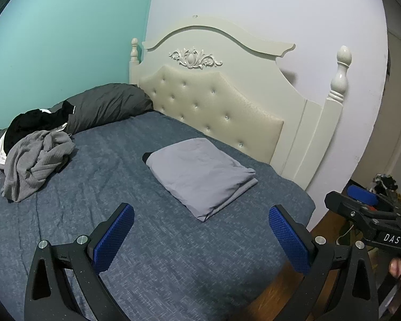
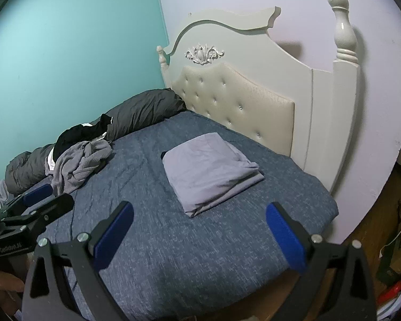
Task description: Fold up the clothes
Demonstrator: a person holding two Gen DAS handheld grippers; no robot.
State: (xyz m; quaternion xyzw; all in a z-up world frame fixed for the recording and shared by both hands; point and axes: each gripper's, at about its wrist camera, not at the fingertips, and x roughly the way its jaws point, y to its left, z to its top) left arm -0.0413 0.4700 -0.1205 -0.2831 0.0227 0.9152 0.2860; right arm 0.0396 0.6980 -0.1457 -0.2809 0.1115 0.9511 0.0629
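Two grippers are hovering over the bed (image 1: 160, 254), neither touching any cloth; the left gripper (image 1: 200, 219) is holding its blue pads (image 1: 112, 240) spread wide with nothing between them; the right gripper (image 2: 199, 218) is likewise holding its fingers (image 2: 286, 238) far apart and empty. Seen from the left wrist, the right gripper (image 1: 361, 206) is sitting off to the right of the fingers, beyond the mattress edge, with part of a hand (image 1: 398, 267) showing below it; seen from the right wrist, the left gripper (image 2: 37, 200) is sitting to the left of the fingers. A folded shirt (image 1: 200, 176) is lying flat on the bedspread just ahead of both finger pairs, centred between the tips and apart from them; a black bit of fabric is peeking out at its far left corner. A pile (image 1: 37, 157) of unfolded grey and black clothes is lying well to the left of the fingers, resting against a dark duvet (image 1: 107, 104) along the teal wall. A headboard (image 1: 214, 107) is standing beyond the shirt, ahead of the fingers.
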